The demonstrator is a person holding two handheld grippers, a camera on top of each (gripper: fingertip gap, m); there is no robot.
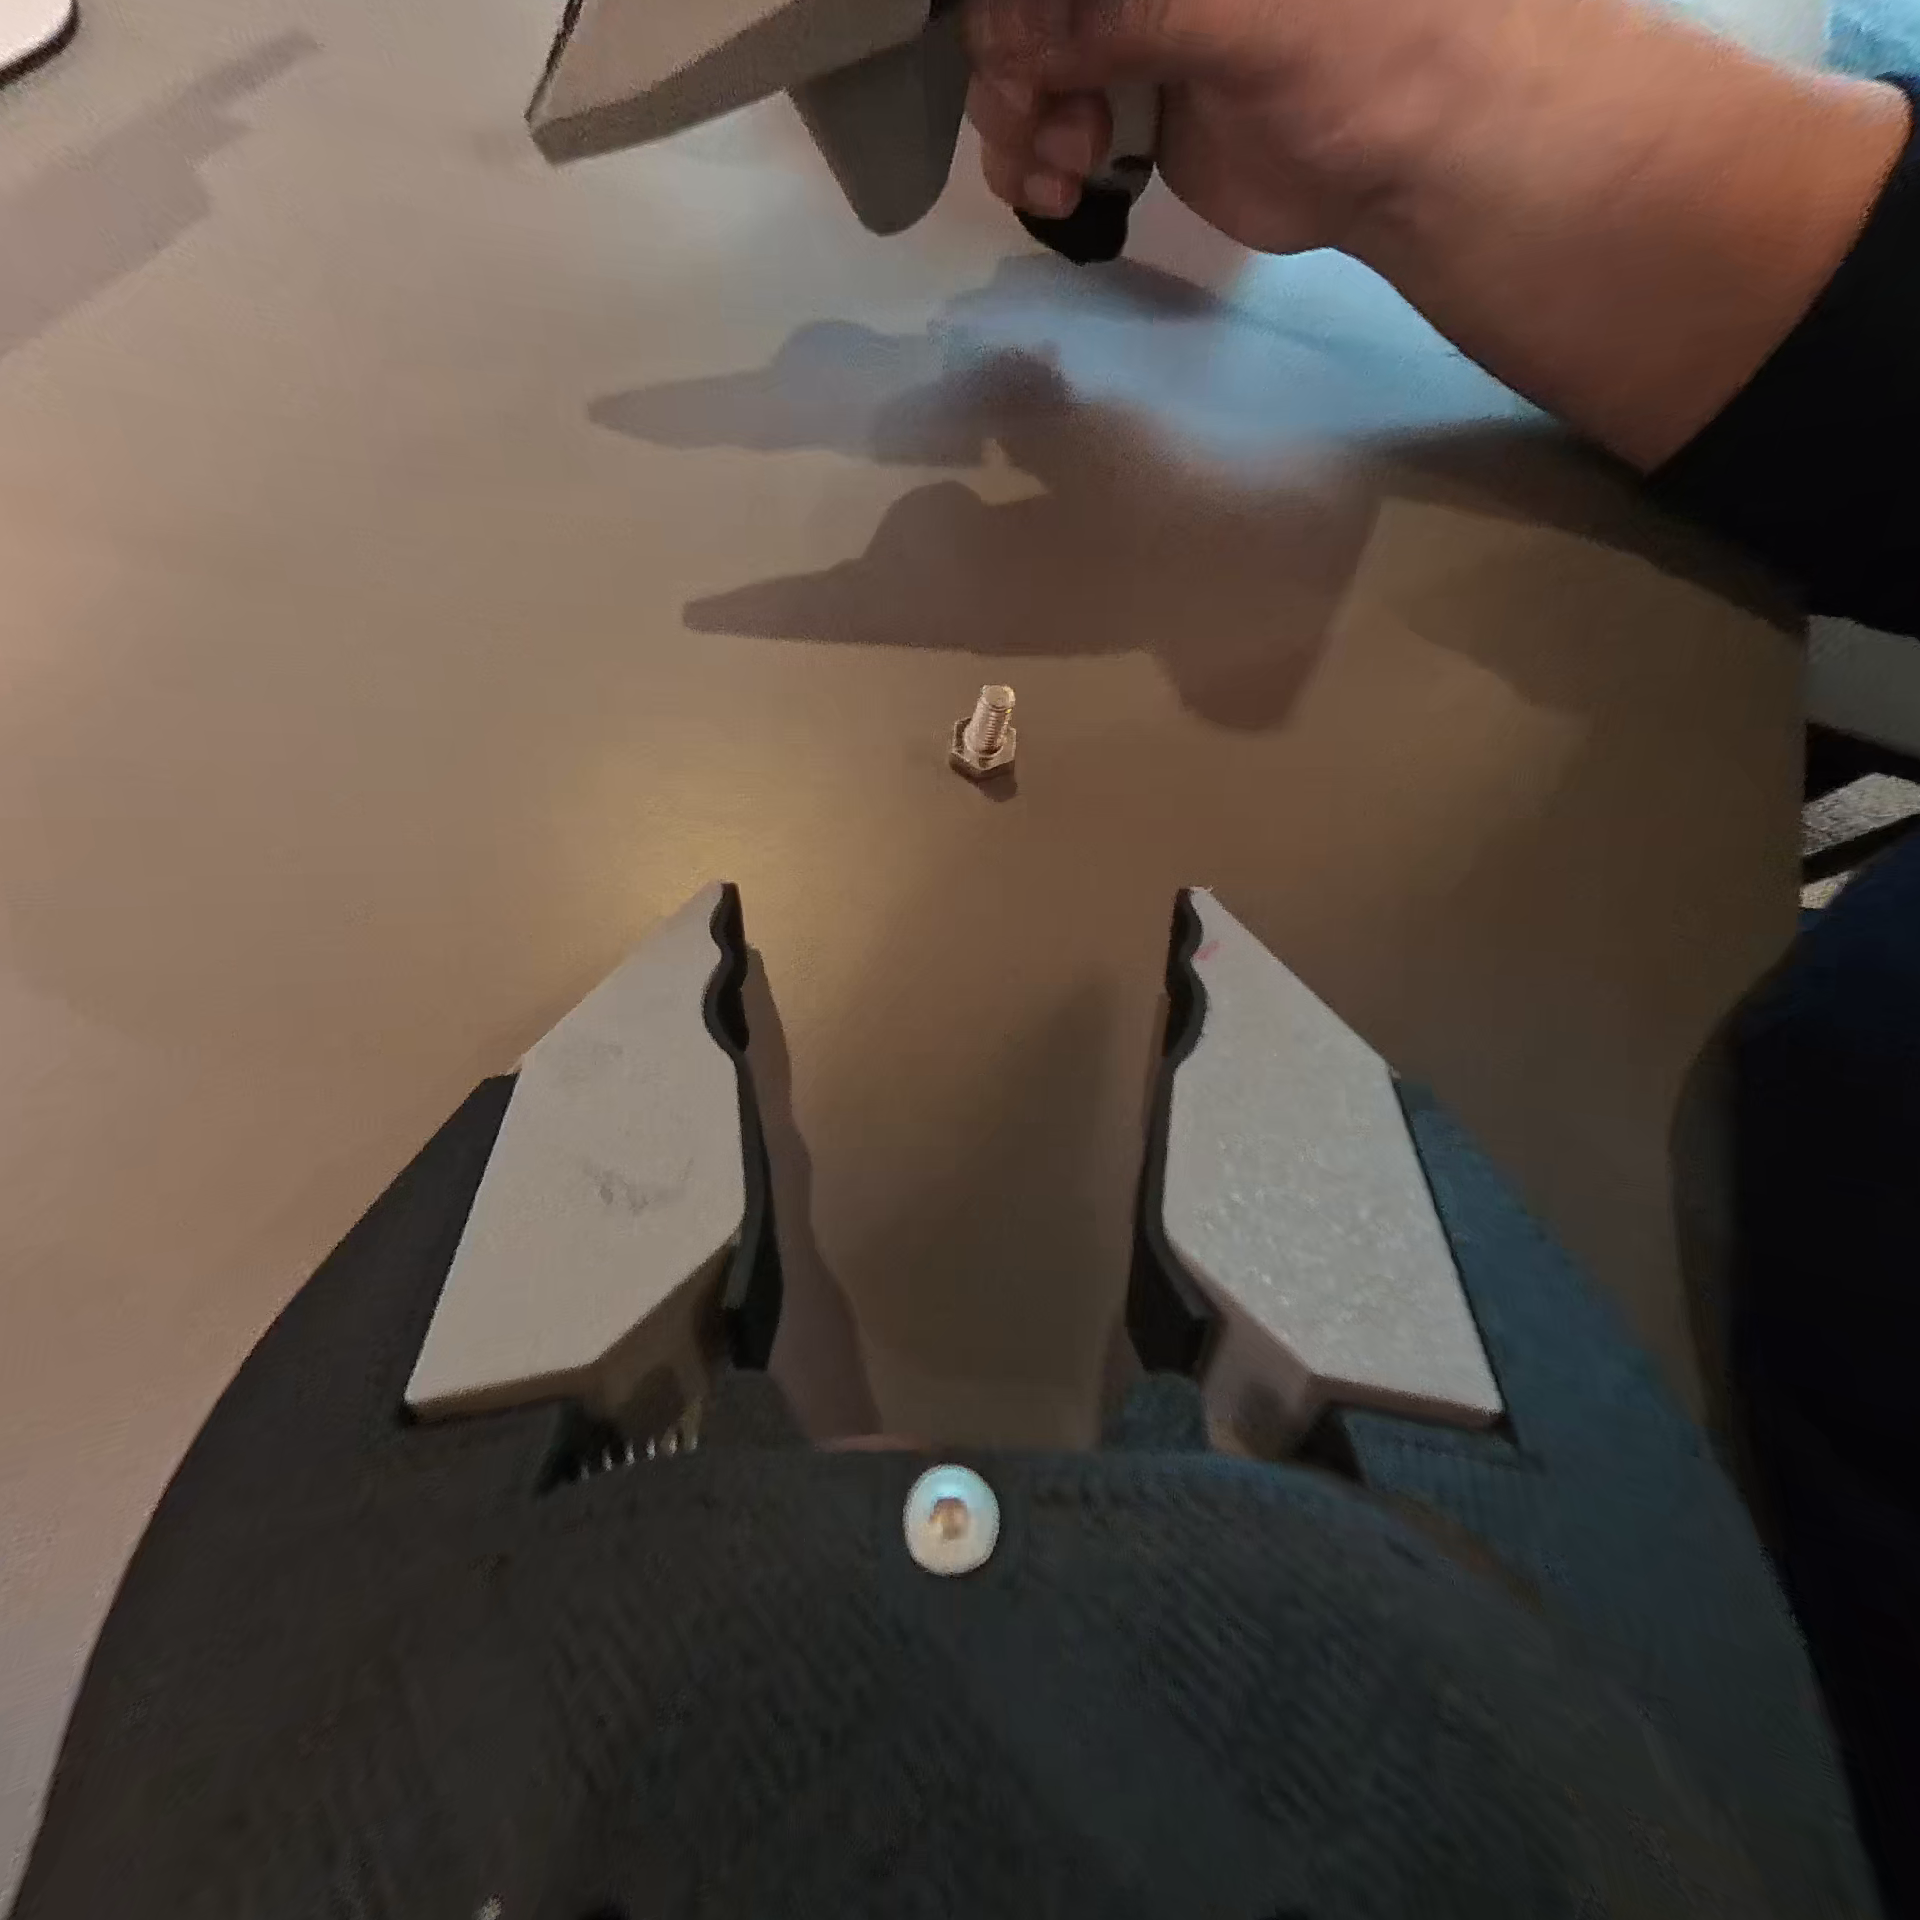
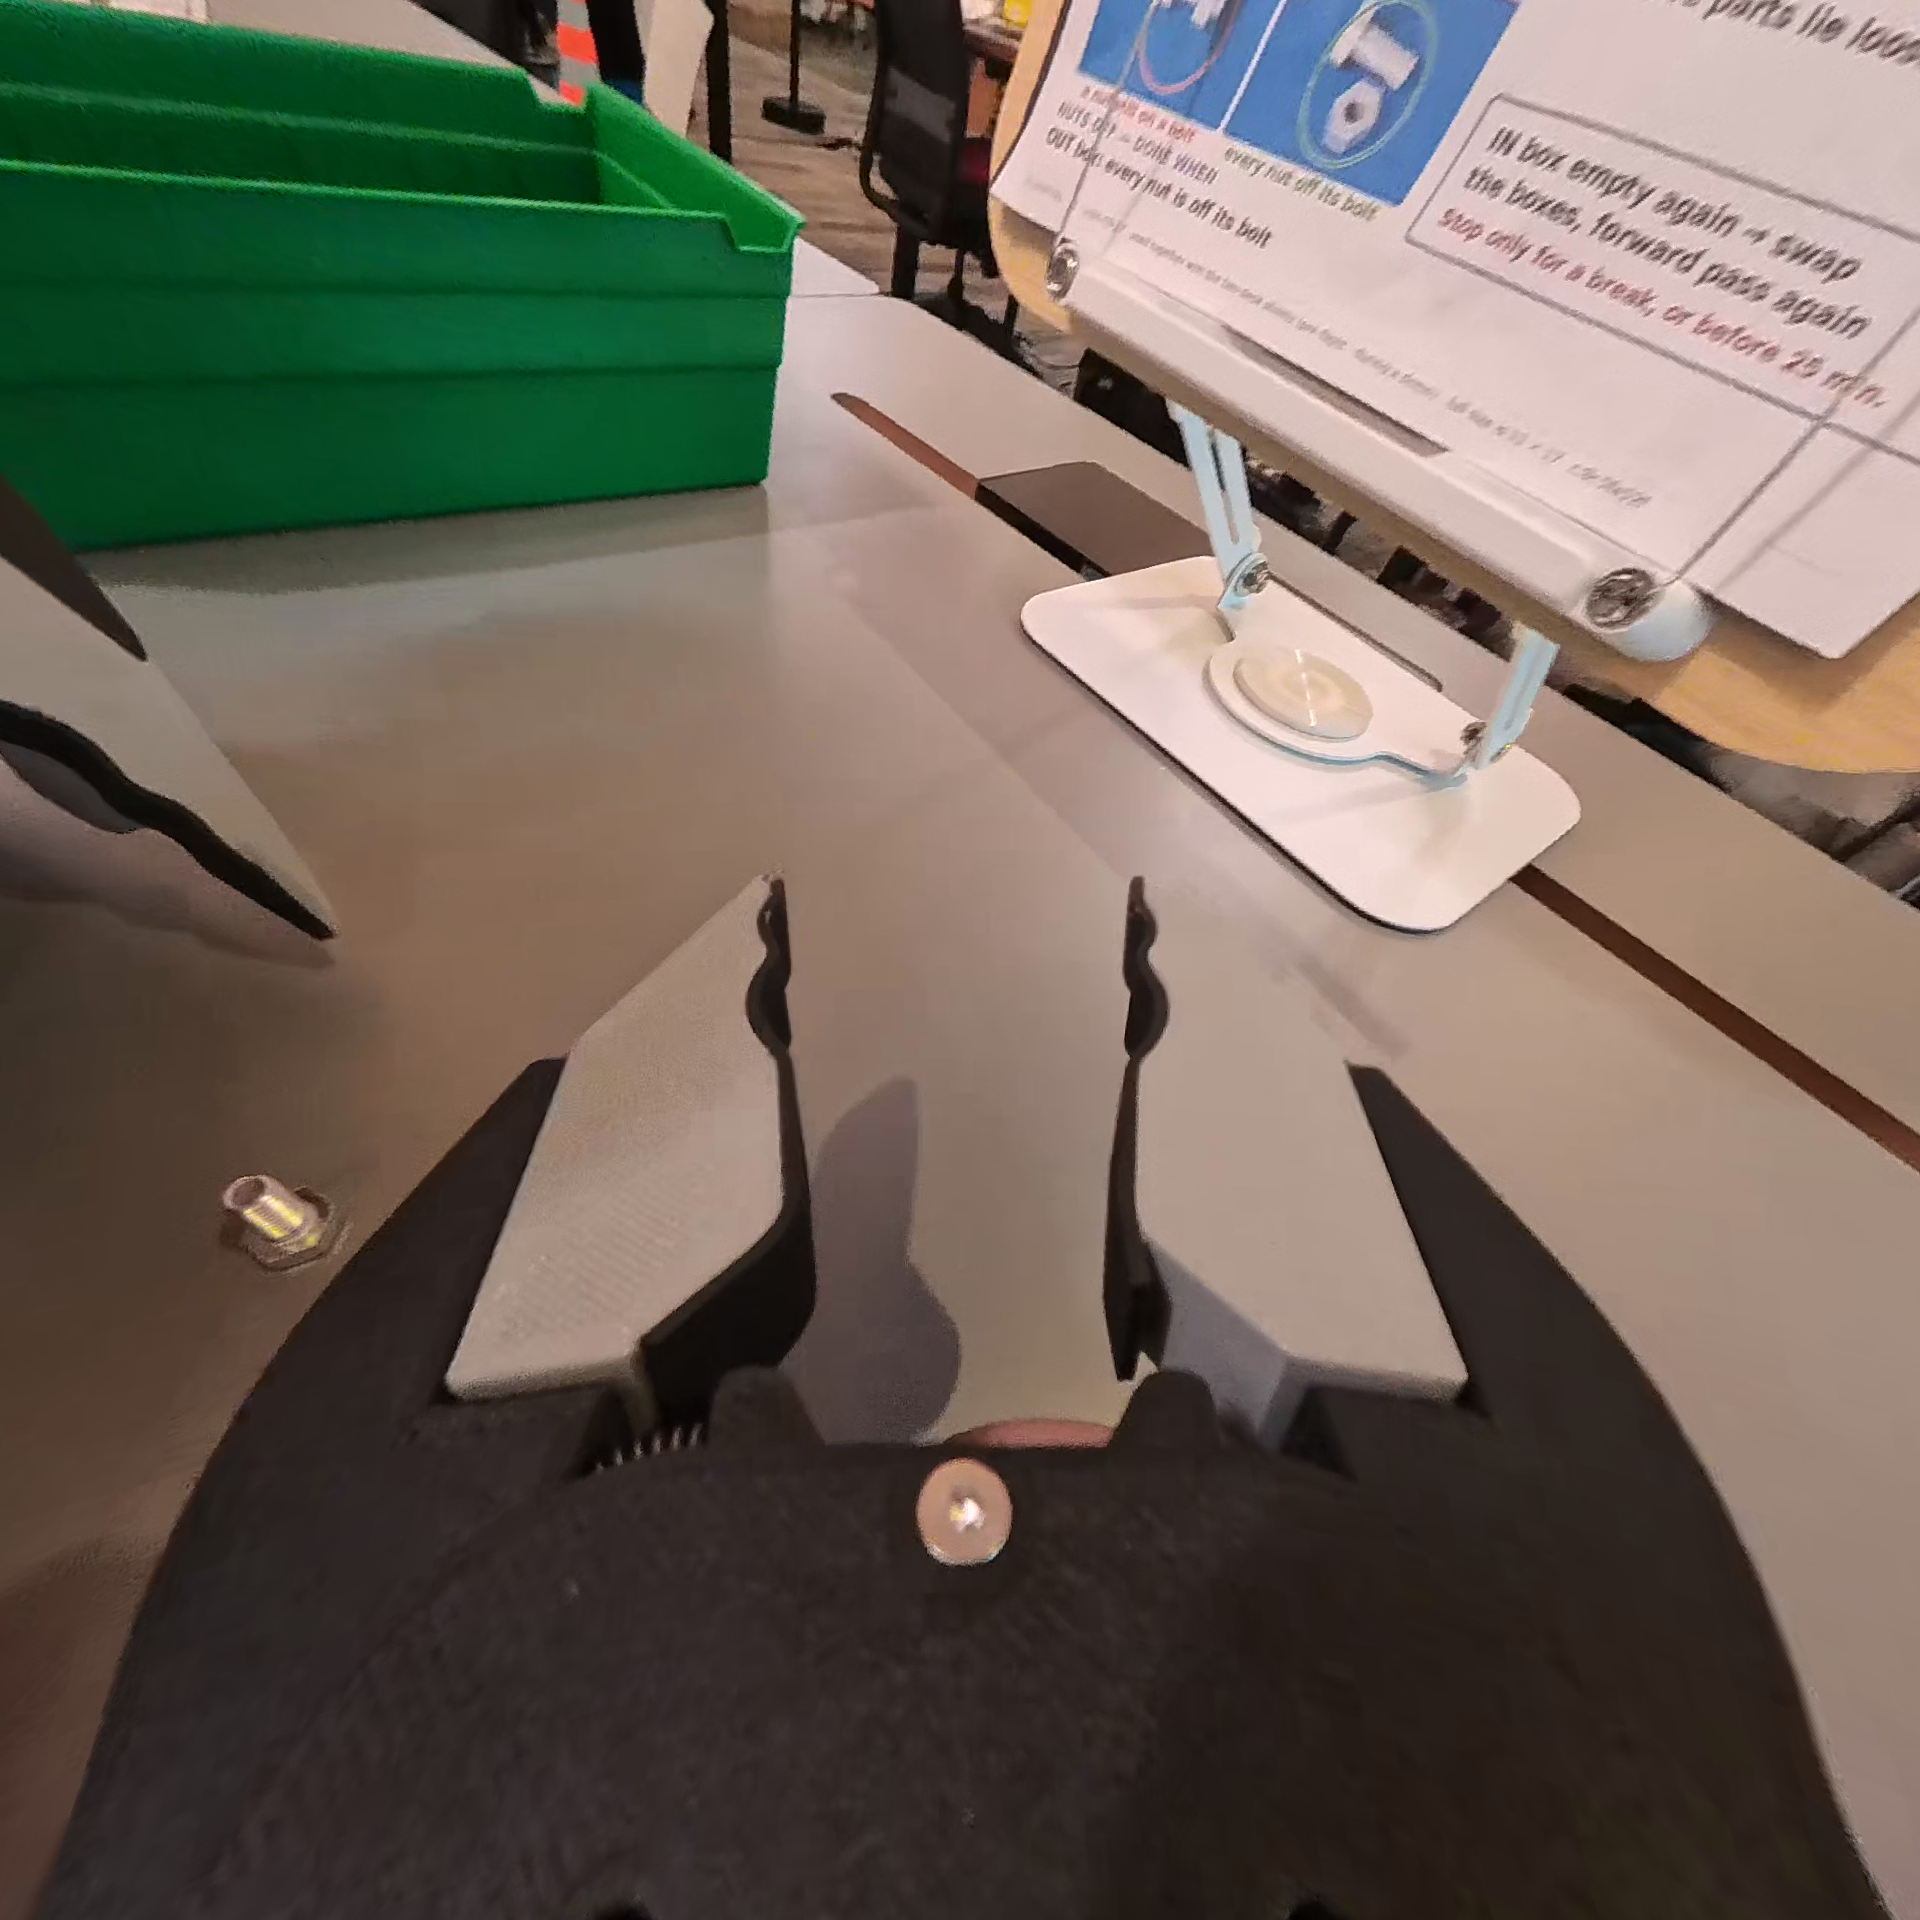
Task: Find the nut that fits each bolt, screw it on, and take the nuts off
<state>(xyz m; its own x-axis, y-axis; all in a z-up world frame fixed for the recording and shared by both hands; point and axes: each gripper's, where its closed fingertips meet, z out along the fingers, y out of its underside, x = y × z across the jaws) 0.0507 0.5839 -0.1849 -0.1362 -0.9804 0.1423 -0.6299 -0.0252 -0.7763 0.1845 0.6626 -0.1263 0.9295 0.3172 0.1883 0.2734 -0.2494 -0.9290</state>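
Note:
A small silver bolt (image 1: 983, 730) stands on its head on the grey table (image 1: 364, 727), thread up, with nothing on it that I can make out. It lies ahead of my left gripper (image 1: 961, 904), which is open and empty. In the right wrist view the same bolt (image 2: 275, 1218) sits to the lower left of my right gripper (image 2: 956, 894), which is open and empty above bare table. The right gripper's body and the hand holding it (image 1: 1195, 114) show at the top of the left wrist view. A left finger (image 2: 156, 769) shows at the left edge of the right wrist view.
A green bin (image 2: 395, 312) stands at the back left of the table. A white stand (image 2: 1320, 727) holding an instruction sheet (image 2: 1558, 208) stands at the back right. A dark seam (image 2: 1714, 1018) runs along the table on the right. The small silver bolt (image 1: 983, 730) lies some 4 centimeters from my left tips, 12 centimeters from my right tips. It turns up in the right wrist view (image 2: 270, 1207) as well.

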